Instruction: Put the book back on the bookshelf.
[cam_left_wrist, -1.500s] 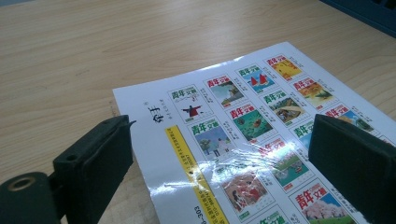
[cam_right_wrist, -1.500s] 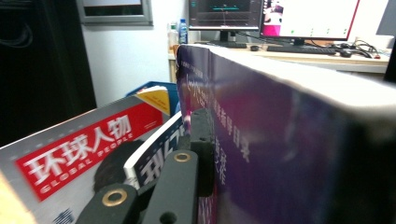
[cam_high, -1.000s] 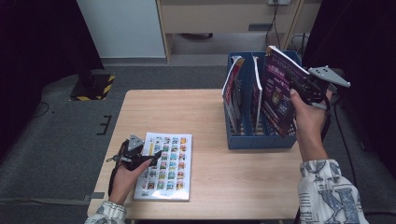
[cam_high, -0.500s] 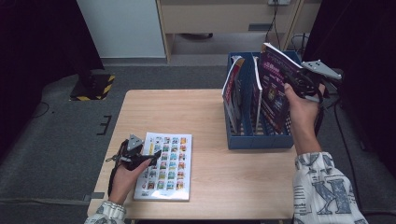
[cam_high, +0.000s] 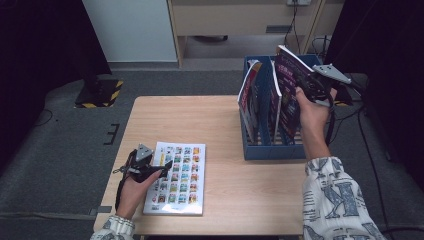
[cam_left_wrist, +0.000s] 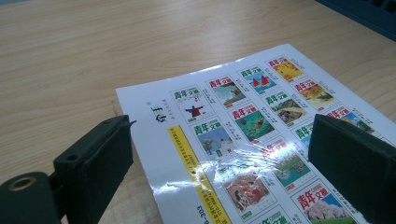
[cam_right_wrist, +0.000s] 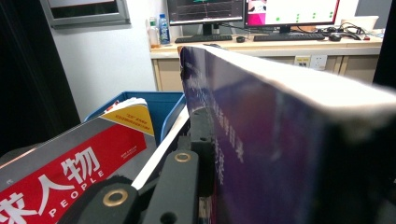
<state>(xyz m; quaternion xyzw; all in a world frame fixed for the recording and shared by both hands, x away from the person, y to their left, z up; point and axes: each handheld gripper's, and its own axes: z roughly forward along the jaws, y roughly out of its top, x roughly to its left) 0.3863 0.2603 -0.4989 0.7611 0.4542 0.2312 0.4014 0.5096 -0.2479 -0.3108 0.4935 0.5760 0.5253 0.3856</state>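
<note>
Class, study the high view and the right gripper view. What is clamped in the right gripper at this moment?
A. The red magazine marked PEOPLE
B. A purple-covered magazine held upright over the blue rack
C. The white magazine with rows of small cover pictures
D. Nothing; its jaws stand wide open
B: the right gripper is shut on the purple-covered magazine, upright over the blue rack, while the white magazine lies flat on the table.
</note>
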